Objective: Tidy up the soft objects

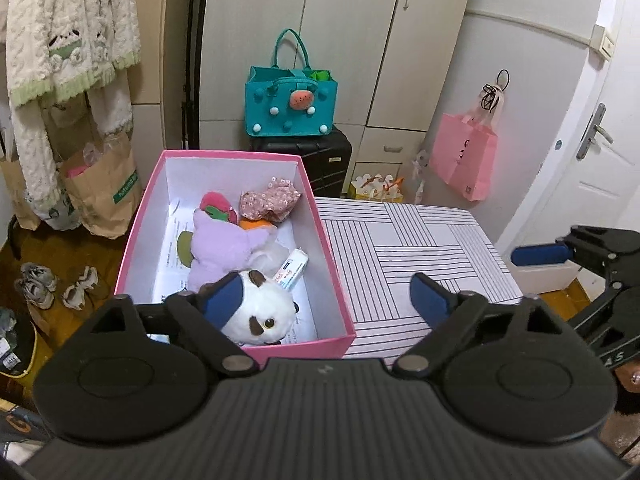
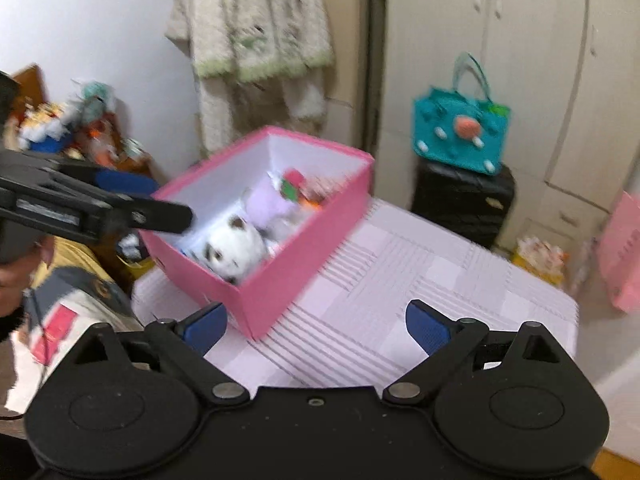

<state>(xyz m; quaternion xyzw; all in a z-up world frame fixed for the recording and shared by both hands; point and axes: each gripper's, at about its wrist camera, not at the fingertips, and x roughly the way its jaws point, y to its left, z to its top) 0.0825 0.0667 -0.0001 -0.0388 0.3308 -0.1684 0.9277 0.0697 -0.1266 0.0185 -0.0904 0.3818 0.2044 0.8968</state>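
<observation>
The left tool [image 1: 326, 298] is seen with its blue pads spread wide and nothing gripped between them, poised above the near end of a pink box [image 1: 136, 236]; the right tool [image 2: 316, 326] is likewise shown fully apart and empty, above the striped cloth of the bench [image 2: 420, 280]; the box is set on the bench's left part; inside it a white plush toy [image 1: 266, 312] is lodged at the near end, a lilac plush [image 1: 222, 246] behind it, a floral fabric bundle [image 1: 270, 200] toward the far wall and a small white packet [image 1: 294, 268] against the right wall; no toy is touched by either tool; a teal felt bag [image 1: 290, 106] is perched on a black suitcase [image 1: 320, 160] behind.
</observation>
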